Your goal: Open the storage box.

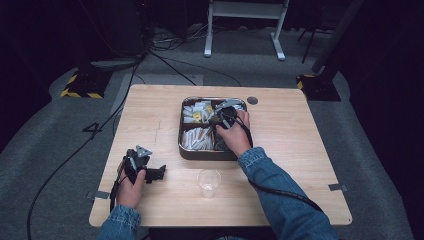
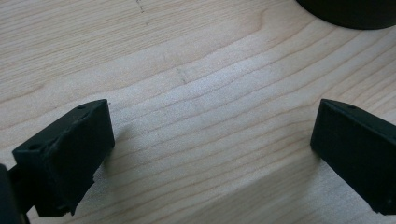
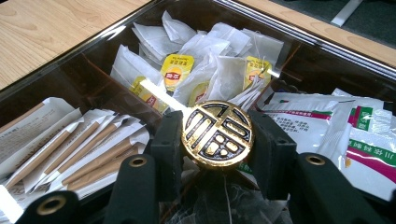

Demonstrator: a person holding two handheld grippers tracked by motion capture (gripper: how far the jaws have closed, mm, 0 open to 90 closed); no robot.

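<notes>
A wooden bench [image 1: 150, 115] seen from above, with a person's two denim-sleeved arms coming in from the near edge.

At the left, the left hand [image 1: 131, 187] rests on the bench near its front corner, holding the left hand-held gripper [image 1: 159, 172]. In the left gripper view its two black jaws stand wide apart just above bare wood, with nothing between them. A dark rounded edge of the tray [image 2: 350, 11] shows at the top right of that view.

Near the middle of the front edge stands a clear plastic cup [image 1: 208, 182], upright, well apart from the left hand-held gripper and just in front of the tray.

Right of centre sits a dark tray [image 1: 181, 127] with a glass-like rim, split into compartments. The right hand [image 1: 235, 132] reaches over it with the right hand-held gripper [image 3: 217, 137]. In the right gripper view the jaws are closed on a round gold-and-black knob [image 3: 217, 134], one pad pressing each side of it. The knob sits above the tray's middle, where the dividers meet.

Around the knob in that view: paper-wrapped stirrers [image 3: 88, 149] in the compartment at the left, tea bags [image 3: 205, 56] with yellow tags in the far one, and white sachets [image 3: 336, 126] with red and green print at the right.
</notes>
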